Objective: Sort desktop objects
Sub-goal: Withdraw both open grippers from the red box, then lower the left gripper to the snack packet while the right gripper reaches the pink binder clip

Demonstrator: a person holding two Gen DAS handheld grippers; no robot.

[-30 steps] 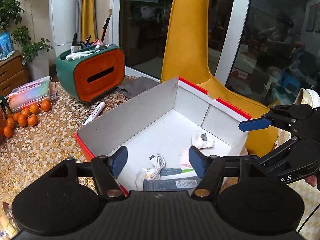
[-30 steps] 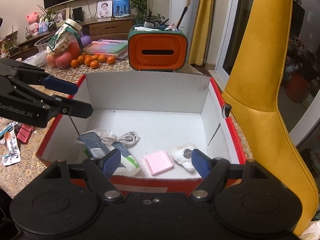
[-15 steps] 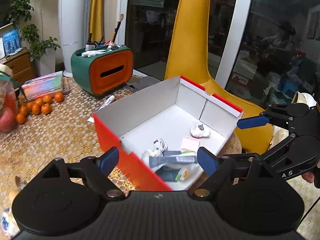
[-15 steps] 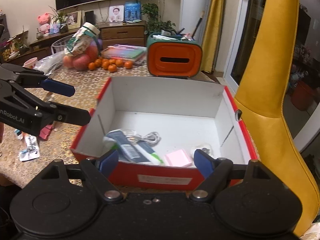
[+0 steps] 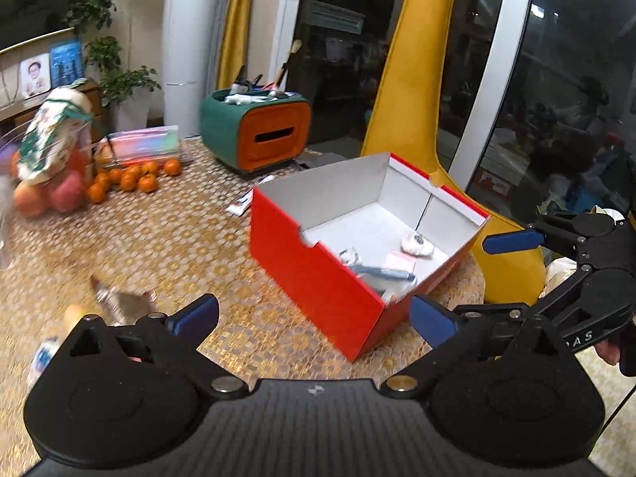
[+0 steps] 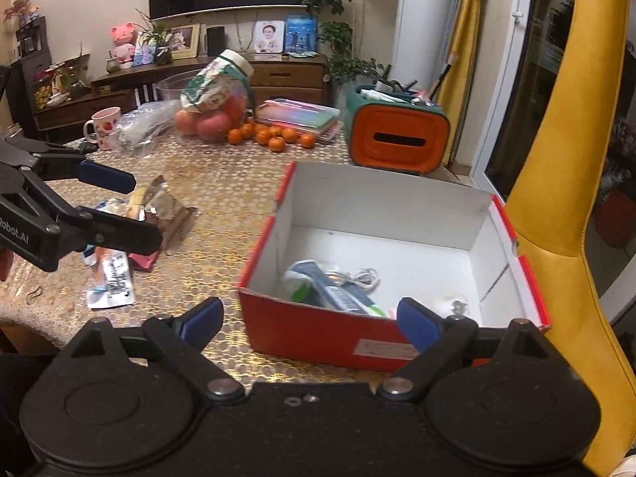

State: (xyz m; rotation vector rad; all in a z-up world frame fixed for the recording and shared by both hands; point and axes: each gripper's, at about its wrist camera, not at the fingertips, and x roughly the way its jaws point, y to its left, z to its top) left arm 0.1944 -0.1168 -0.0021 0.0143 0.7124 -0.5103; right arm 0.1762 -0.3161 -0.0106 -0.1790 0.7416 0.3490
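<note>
I see the red box (image 6: 318, 330) on the table (image 6: 222, 183); its front wall hides part of the items inside. My left gripper (image 5: 314, 320) and right gripper (image 6: 310, 318) are opening, both empty. Packets (image 5: 119, 302) at left are blurred.

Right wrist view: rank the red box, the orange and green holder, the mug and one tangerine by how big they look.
1. Red box, by far the largest, though it is also nearest the camera.
2. Orange and green holder.
3. Mug.
4. One tangerine, the smallest.
The mug stands farthest back, so it may look smaller than it is.
</note>
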